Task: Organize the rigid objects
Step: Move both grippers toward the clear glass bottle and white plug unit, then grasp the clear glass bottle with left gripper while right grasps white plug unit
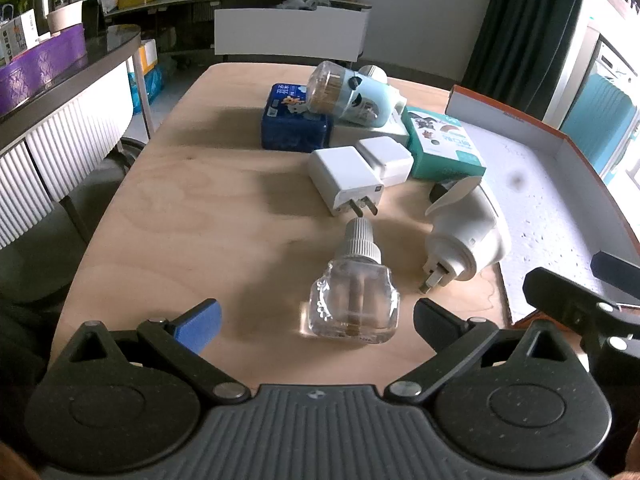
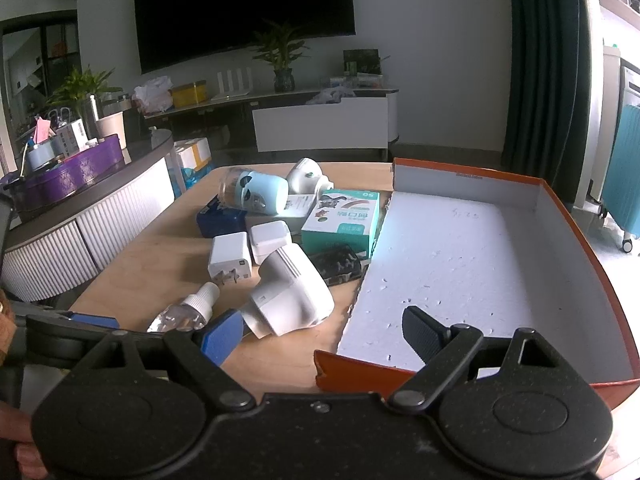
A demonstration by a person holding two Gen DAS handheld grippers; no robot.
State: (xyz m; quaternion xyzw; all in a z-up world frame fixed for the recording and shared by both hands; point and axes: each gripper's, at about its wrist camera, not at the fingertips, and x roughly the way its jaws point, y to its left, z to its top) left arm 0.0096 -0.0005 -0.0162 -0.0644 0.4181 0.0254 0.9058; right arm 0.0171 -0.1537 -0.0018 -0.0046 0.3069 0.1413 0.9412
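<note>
A clear glass refill bottle [image 1: 354, 300] with a white ribbed cap lies on the wooden table between the open jaws of my left gripper [image 1: 320, 320]; it also shows in the right wrist view [image 2: 186, 312]. A white plug-in vaporizer [image 1: 466, 236] lies to its right, also in the right wrist view [image 2: 290, 292]. Two white chargers [image 1: 348, 180] [image 1: 386, 160], a teal box [image 1: 444, 142], a blue tin [image 1: 294, 122] and a light-blue jar [image 1: 352, 94] sit farther back. My right gripper [image 2: 324, 334] is open and empty over the near edge of the orange-rimmed box [image 2: 460, 264].
The orange box has a white foam floor and stands at the table's right side [image 1: 540, 184]. A dark small object [image 2: 338, 264] lies beside the teal box. A curved counter [image 1: 60, 92] with a purple tin stands left of the table.
</note>
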